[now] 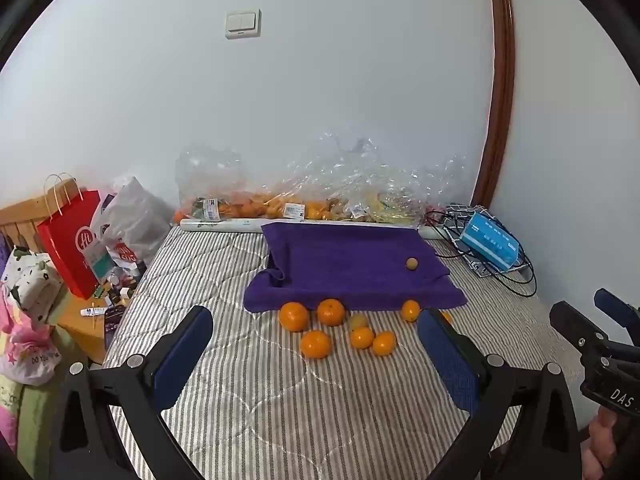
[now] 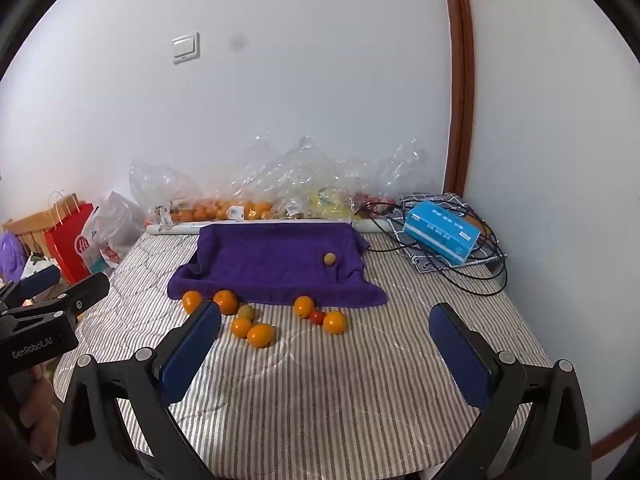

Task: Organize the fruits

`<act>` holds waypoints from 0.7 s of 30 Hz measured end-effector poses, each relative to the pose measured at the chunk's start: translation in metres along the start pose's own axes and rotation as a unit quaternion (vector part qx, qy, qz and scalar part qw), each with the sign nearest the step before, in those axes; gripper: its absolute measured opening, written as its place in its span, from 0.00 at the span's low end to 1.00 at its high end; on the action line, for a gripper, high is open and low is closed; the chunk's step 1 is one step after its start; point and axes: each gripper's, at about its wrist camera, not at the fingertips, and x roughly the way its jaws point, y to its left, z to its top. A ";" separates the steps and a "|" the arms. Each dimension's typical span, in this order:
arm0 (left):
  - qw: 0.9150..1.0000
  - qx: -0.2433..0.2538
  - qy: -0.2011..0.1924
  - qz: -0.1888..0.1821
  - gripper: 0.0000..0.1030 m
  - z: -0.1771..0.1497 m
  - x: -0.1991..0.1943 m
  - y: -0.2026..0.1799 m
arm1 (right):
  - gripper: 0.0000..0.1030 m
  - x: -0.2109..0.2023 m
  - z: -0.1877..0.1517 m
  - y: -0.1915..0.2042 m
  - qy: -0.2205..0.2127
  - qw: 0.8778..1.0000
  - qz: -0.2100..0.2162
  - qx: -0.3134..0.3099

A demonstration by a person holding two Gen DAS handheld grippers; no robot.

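Both tools are hovering over the near part of a bed [image 2: 320, 392] covered in a grey striped quilt. The left hand-held gripper [image 1: 320, 344] is standing with its blue pads spread wide and nothing between them; the right hand-held gripper [image 2: 324, 344] is gaping just as wide, also empty.

A purple towel [image 2: 272, 260] is lying across the far middle of the bed, draped over something tray-shaped (what is underneath is hidden). One small yellowish round fruit [image 2: 329, 259] is sitting on the towel near its right end. Along the towel's near edge the oranges [image 2: 260, 335] are lying loose on the quilt in a scattered row, with a greenish-yellow fruit [image 2: 245, 312] among them and a small red fruit [image 2: 317, 317] touching two oranges toward the right.

Against the wall at the far edge of the bed, clear plastic bags [image 1: 320, 184] are holding more orange and yellow fruit. A blue box [image 2: 442, 230] is resting on black cables in the far right corner. A red paper bag [image 1: 72, 240] is standing off the bed's left side.
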 end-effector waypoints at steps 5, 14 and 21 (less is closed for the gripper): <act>1.000 0.003 -0.003 0.000 1.00 -0.001 -0.002 -0.001 | 1.00 -0.003 -0.001 0.000 -0.004 1.000 0.004 0.001; 1.000 0.002 0.001 -0.004 1.00 0.000 -0.002 -0.004 | 1.00 -0.003 0.001 0.001 -0.003 1.000 0.006 -0.004; 1.000 0.001 0.001 -0.006 1.00 0.000 -0.002 -0.004 | 1.00 -0.005 -0.001 0.002 -0.005 1.000 0.007 -0.006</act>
